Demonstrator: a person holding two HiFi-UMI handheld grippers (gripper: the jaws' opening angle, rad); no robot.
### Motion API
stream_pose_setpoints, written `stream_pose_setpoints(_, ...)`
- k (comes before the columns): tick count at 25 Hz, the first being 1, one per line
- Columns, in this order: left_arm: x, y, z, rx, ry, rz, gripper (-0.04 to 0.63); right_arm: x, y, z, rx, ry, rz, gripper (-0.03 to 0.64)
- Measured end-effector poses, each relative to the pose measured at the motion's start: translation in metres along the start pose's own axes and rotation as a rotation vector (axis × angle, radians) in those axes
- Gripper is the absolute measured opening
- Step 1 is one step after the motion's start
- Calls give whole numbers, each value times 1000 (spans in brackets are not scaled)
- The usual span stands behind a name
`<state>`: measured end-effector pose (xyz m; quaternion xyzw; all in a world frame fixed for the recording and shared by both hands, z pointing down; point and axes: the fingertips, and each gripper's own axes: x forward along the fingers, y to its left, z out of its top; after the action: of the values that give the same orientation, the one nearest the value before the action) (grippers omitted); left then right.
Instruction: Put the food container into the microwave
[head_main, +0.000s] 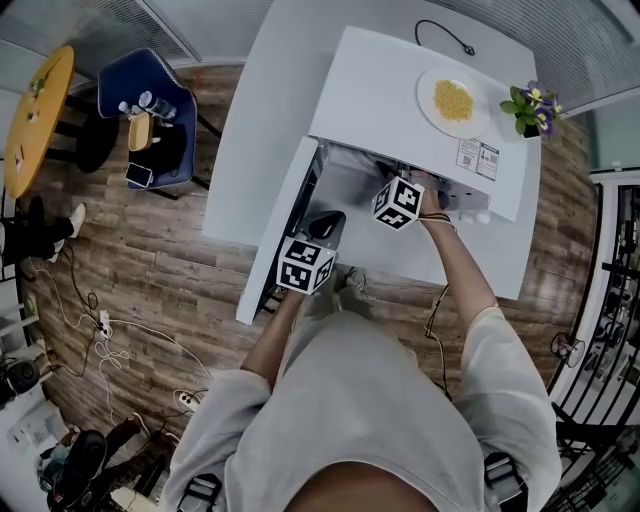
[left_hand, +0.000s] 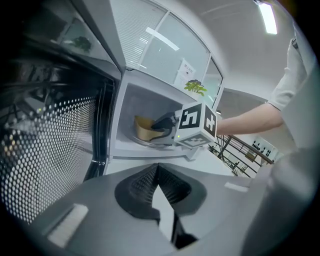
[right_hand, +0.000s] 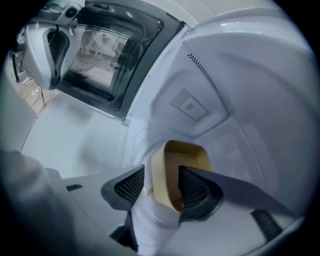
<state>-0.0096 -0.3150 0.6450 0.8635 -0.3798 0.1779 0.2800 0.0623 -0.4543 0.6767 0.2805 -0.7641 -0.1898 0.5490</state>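
Note:
The food container (right_hand: 182, 162), a tan paper tub, sits inside the white microwave (head_main: 400, 85) on the turntable (left_hand: 144, 142). My right gripper (right_hand: 165, 189) reaches into the cavity and stands open, one pad outside the tub's near wall and one inside it, neither pressing. The left gripper view shows the tub (left_hand: 142, 129) behind the right gripper's marker cube (left_hand: 197, 125). My left gripper (left_hand: 158, 172) is shut on nothing, in front of the opening beside the door (left_hand: 45, 150). In the head view both cubes show, the left (head_main: 305, 265) and the right (head_main: 398, 202).
The microwave door (head_main: 275, 235) hangs open to the left. On top of the microwave lie a plate of yellow food (head_main: 453, 100) and a small potted flower (head_main: 530, 108). It stands on a white table (head_main: 260, 110). A blue chair (head_main: 155, 120) and floor cables (head_main: 110, 330) are at the left.

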Motion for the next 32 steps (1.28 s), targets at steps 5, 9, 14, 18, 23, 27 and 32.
stream_pose_setpoints(5, -1, -3, -1, 4, 2, -6, 11, -7, 2, 3, -1, 2, -15, 183)
stream_pose_setpoints(9, -1, -5, -1, 6, 2, -9, 11, -15, 6, 5, -1, -6, -34, 183)
stream_pose_setpoints(14, -2, -10, -1, 13, -5, -14, 11, -23, 15, 5, 12, -10, -38, 181)
stream_pose_setpoints(18, -4, -13, 0, 23, -11, -14, 11, -33, 20, 3, 15, -10, -52, 139)
stream_pose_setpoints(23, -6, -19, -2, 31, -6, -21, 11, -46, 26, -1, 38, -7, -61, 90)
stream_pose_setpoints(27, -7, -25, -2, 41, -8, -28, 11, -54, 31, -5, 54, -5, -69, 47)
stream_pose_setpoints(32, -10, -30, -1, 53, -8, -34, 11, -67, 39, -10, 89, 9, -71, 23)
